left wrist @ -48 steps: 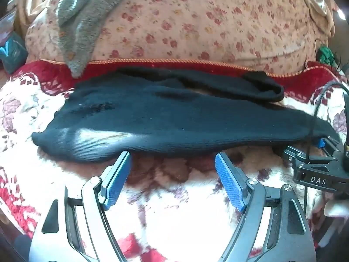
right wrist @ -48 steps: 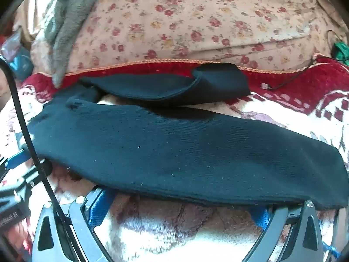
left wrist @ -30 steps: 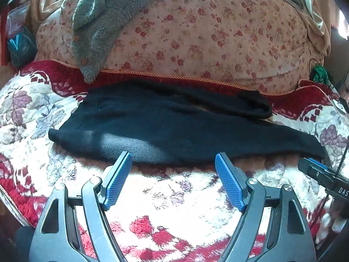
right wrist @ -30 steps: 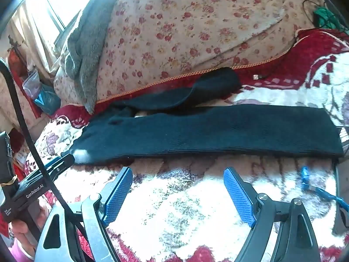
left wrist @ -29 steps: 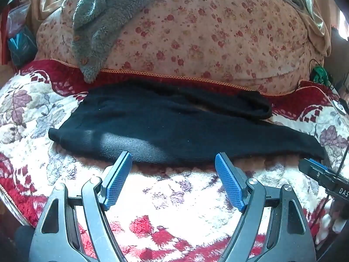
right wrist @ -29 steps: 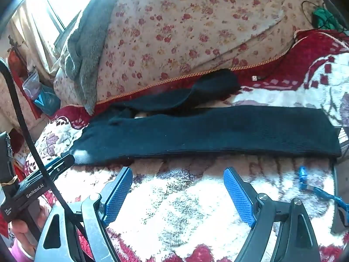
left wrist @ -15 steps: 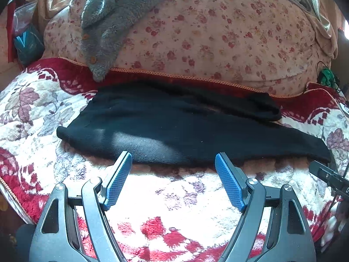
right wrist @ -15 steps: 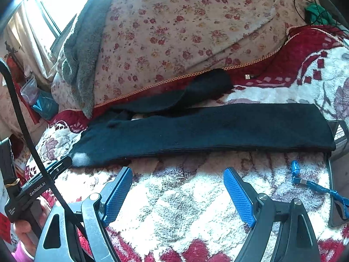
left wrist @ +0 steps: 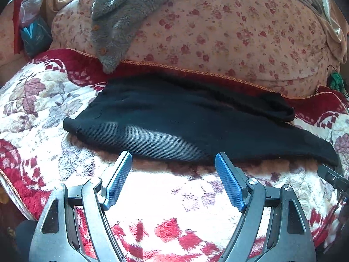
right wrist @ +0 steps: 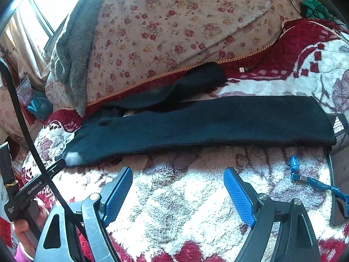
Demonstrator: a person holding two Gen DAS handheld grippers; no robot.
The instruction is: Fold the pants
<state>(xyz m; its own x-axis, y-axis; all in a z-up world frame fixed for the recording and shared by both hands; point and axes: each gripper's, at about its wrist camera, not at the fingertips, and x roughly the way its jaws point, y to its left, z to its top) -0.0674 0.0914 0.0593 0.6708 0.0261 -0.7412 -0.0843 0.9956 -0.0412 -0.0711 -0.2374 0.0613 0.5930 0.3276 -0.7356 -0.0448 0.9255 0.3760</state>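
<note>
Evidently only partly folded, the black pants (right wrist: pixel 207 122) are left flat on the bed blanket (right wrist: pixel 185 192), far leg askew, both the left hand-held gripper (left wrist: pixel 173 170) and the right hand-held gripper (right wrist: pixel 177 185) held open and empty.

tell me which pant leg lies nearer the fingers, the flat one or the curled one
The flat leg, stretched straight across the blanket. The curled leg lies behind it, against the floral bedding.
</note>
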